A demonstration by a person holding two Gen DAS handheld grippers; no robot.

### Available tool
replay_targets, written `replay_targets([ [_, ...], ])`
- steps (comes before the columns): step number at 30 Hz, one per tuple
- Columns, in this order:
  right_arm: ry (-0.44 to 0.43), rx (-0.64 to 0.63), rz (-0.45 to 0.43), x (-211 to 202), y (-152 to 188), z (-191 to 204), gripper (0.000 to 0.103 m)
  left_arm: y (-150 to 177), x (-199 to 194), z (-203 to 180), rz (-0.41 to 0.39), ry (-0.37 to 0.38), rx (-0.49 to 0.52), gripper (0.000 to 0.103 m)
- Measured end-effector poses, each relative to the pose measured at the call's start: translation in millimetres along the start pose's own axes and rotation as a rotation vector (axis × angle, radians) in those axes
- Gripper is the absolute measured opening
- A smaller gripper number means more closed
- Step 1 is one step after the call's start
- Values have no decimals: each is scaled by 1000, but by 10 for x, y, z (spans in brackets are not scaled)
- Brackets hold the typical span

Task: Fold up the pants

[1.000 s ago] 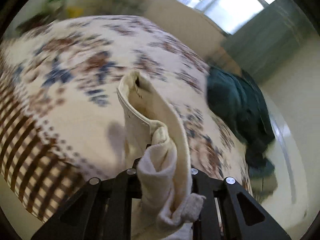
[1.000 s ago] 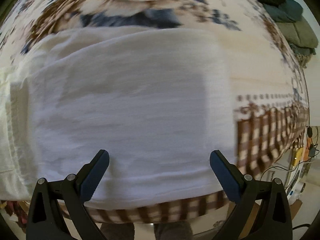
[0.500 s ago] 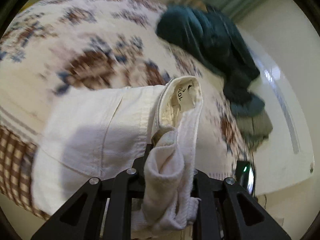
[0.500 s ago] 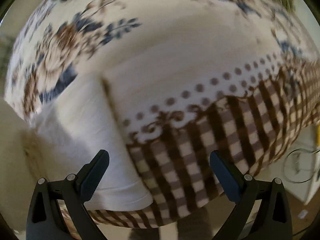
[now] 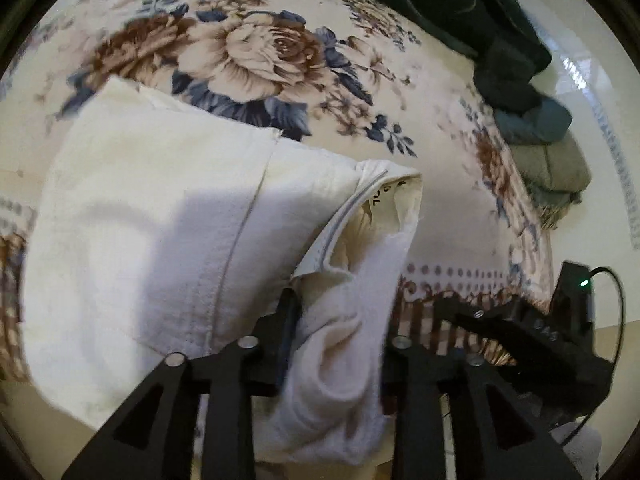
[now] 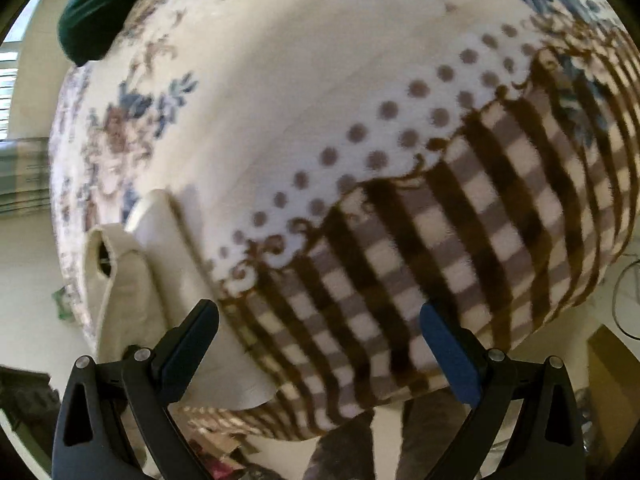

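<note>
Cream pants [image 5: 160, 240] now lie folded on the floral bed blanket [image 5: 260, 48], waistband end carried over in the last second by the left claw [image 5: 340, 344], clamped on it (right claw [image 6: 320, 344] gaping, empty, swung aside), so release seems next.

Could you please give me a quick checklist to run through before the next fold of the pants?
1. Left gripper shut on the pants: ok.
2. Right gripper open and empty: ok.
3. Pants body lying flat on the blanket: ok.
4. Waistband down on the pile: not ok, it is bunched and raised.
5. Dark clothes apart from the pants: ok.
6. Edges of the layers aligned: cannot tell.
</note>
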State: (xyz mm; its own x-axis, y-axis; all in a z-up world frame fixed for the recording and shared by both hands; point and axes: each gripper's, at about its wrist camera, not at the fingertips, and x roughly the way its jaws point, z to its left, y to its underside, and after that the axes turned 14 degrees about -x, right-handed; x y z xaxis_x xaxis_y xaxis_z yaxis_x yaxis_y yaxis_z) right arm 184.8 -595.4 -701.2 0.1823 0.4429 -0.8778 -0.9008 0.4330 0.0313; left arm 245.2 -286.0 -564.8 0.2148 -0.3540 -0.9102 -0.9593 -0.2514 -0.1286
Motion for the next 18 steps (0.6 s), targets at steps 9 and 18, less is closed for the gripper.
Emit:
replay_targets([
  [9,-161,-134,35,-50,-57,515,102,-239,-803,224,-139,67,-124,96],
  [18,-167,-156,64,617,-144,726,56,-615,-925,1306,-215,-220,-219,96],
])
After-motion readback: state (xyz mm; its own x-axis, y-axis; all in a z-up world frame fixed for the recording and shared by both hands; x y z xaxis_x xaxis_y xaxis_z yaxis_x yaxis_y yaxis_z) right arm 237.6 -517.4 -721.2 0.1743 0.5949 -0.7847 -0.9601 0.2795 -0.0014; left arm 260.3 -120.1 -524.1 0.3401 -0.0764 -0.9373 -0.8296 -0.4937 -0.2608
